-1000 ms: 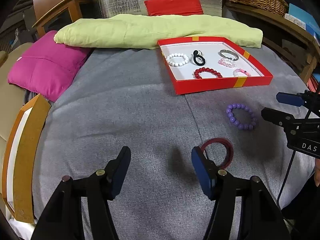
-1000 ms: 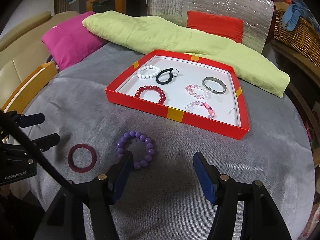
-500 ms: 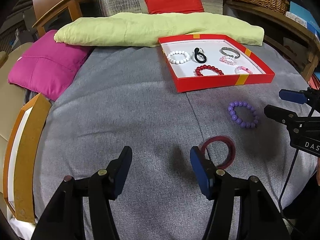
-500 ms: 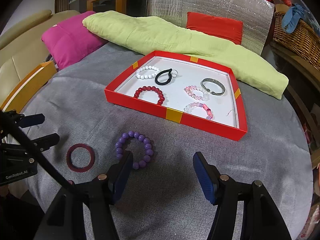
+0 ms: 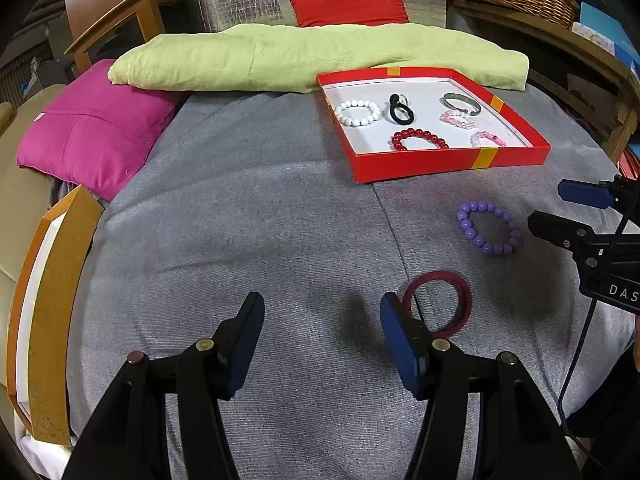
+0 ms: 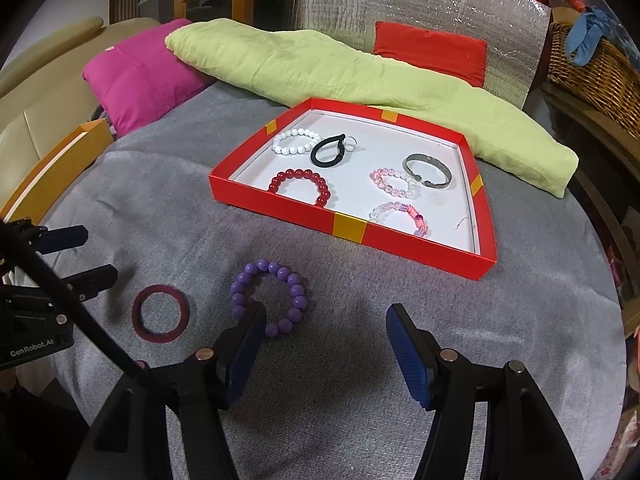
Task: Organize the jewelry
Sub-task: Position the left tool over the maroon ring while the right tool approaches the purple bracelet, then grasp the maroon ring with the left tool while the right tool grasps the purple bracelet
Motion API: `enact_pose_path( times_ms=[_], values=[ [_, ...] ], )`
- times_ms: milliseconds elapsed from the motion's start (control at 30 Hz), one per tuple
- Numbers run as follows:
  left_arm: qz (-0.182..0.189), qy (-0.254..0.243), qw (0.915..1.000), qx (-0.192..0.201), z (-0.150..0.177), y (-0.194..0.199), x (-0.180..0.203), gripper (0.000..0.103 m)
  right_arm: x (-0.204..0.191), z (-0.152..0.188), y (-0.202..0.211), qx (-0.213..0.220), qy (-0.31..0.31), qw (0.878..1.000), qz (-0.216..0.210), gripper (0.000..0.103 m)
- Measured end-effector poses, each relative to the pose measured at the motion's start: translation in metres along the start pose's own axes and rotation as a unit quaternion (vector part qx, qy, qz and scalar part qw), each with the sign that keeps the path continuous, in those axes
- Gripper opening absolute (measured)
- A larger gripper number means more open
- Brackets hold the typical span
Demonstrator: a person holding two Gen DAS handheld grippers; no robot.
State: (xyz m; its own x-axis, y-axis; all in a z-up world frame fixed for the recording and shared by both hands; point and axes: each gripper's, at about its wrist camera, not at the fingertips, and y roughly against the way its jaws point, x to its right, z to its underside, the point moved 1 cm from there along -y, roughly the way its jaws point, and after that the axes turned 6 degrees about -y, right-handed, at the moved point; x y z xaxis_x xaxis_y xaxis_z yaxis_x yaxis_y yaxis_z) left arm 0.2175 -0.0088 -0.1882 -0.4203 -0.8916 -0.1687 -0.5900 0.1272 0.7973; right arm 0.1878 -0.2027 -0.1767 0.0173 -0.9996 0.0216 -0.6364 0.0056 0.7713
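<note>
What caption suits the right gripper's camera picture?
Open right gripper above a purple bead bracelet and dark red ring, near the red tray.

The tray [image 6: 424, 245] is red outside with yellow-orange patches on its rim and white inside; in it lie a white bead bracelet [image 6: 295, 141], a black loop [image 6: 327, 151], a dark red bead bracelet [image 6: 300, 185], two pale pink bead bracelets [image 6: 394, 182], and a silver-grey bangle [image 6: 428, 170]; on the grey cloth [image 6: 520, 340] lie a purple bead bracelet [image 6: 269, 297] and a dark red ring [image 6: 161, 314]; behind are a lime-green cushion [image 5: 304, 60], a magenta pillow [image 5: 92, 132] and a red pillow [image 5: 350, 4].
</note>
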Motion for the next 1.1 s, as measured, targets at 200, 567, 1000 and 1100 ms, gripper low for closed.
enact_pose_path(
  times_ms=[200, 567, 1000, 1100],
  values=[
    [0.034, 0.015, 0.9993, 0.002, 0.000, 0.003, 0.000, 0.062, 0.007, 0.000, -0.009, -0.026, -0.028, 0.999, -0.034, 0.056],
    [0.088, 0.015, 0.9960, -0.002, 0.000, 0.000, 0.017, 0.048, 0.009, -0.001, -0.025, -0.052, -0.069, 0.994, -0.071, 0.043],
    [0.121, -0.002, 0.9924, -0.023, -0.002, -0.020, 0.037, 0.009, 0.013, -0.001, -0.034, -0.053, -0.068, 0.994, -0.060, 0.010],
    [0.123, 0.001, 0.9921, -0.025, -0.003, -0.023, 0.039, 0.008, 0.026, 0.000, -0.032, -0.052, -0.082, 0.994, -0.052, 0.010]
  ],
)
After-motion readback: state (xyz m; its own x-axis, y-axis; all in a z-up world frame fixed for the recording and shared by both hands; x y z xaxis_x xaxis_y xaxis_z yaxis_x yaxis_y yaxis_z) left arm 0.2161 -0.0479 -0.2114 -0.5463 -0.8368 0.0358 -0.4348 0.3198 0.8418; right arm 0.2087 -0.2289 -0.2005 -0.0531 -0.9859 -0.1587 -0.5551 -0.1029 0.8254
